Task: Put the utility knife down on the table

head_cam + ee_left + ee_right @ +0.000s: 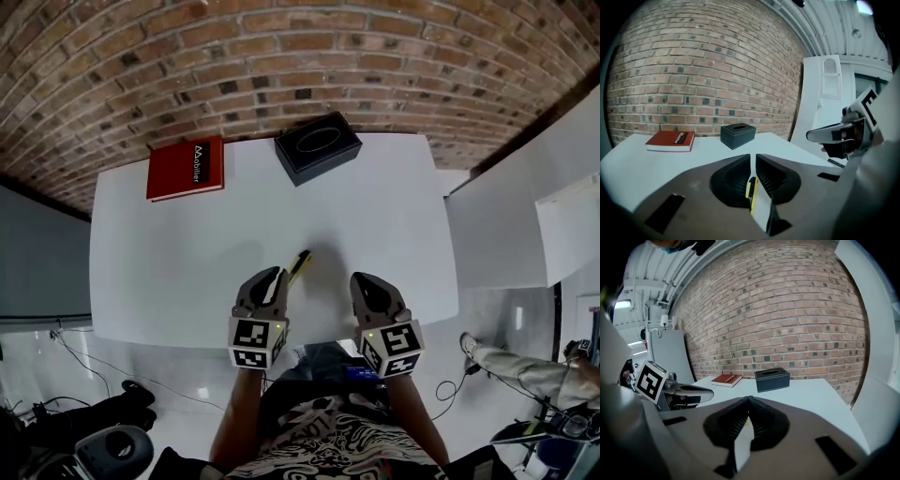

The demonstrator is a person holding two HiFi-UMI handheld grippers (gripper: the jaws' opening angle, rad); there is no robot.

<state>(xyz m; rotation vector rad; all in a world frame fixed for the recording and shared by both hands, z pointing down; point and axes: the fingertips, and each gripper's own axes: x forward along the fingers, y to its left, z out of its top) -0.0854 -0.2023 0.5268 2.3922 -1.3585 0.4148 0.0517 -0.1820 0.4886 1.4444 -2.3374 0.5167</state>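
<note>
A yellow and black utility knife (pixel 298 265) sticks out forward from my left gripper (pixel 278 276), over the near part of the white table (pixel 178 272). In the left gripper view the jaws are shut on the knife (pixel 750 190), which shows as a yellow and black strip deep in the narrow gap of the gripper (pixel 753 157). My right gripper (pixel 362 280) hovers just right of it, shut, with its fingertips touching and nothing between them (pixel 749 400). Each gripper sees the other beside it: the right gripper (pixel 834 134) and the left gripper (pixel 689 393).
A red book (pixel 185 169) lies at the table's far left and a black tissue box (pixel 317 146) at the far middle, both near the brick wall. A white cabinet (pixel 497 225) stands to the right. Cables and bags lie on the floor.
</note>
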